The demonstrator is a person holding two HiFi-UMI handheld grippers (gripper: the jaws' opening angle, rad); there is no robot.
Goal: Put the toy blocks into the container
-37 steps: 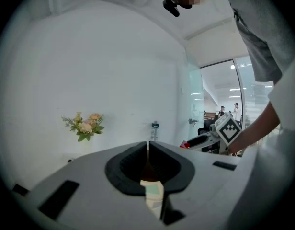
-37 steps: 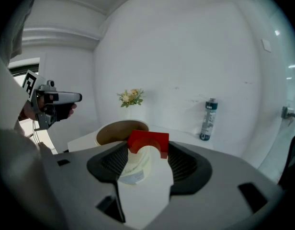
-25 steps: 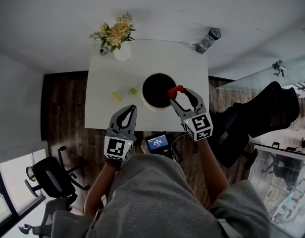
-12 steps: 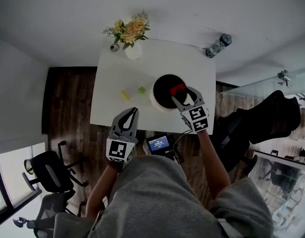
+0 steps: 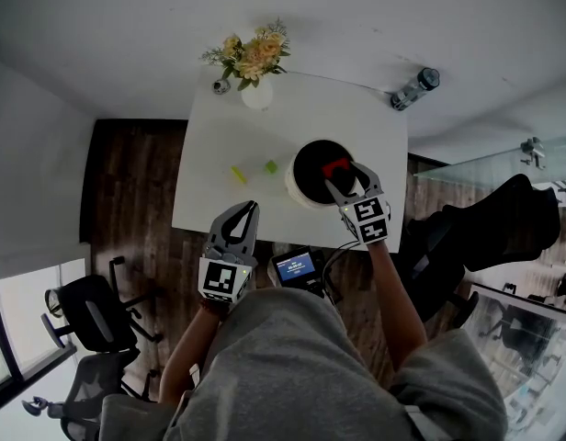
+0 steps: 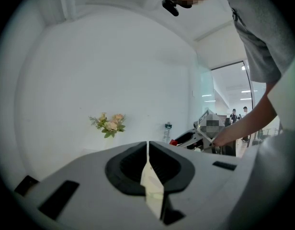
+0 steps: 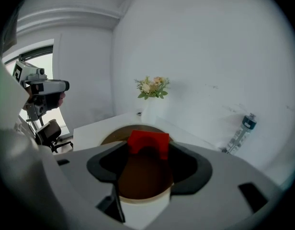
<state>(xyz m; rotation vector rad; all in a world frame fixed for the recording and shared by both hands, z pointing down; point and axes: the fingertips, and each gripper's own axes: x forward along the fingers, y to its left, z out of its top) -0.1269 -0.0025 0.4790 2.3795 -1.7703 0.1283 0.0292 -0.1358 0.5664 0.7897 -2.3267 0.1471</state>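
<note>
— Grey left gripper is nearest us, at the near edge of the white table, its jaws pressed together on nothing.

— Our right gripper pinches the red arch block at its tips, over the dark opening of the container.

— We can't tell whether the block has dipped below the rim.

— Left of the container, a green block and a yellow block lie on the tabletop.

— Farthest back we have the flower vase and a bottle, at opposite far corners.
</note>
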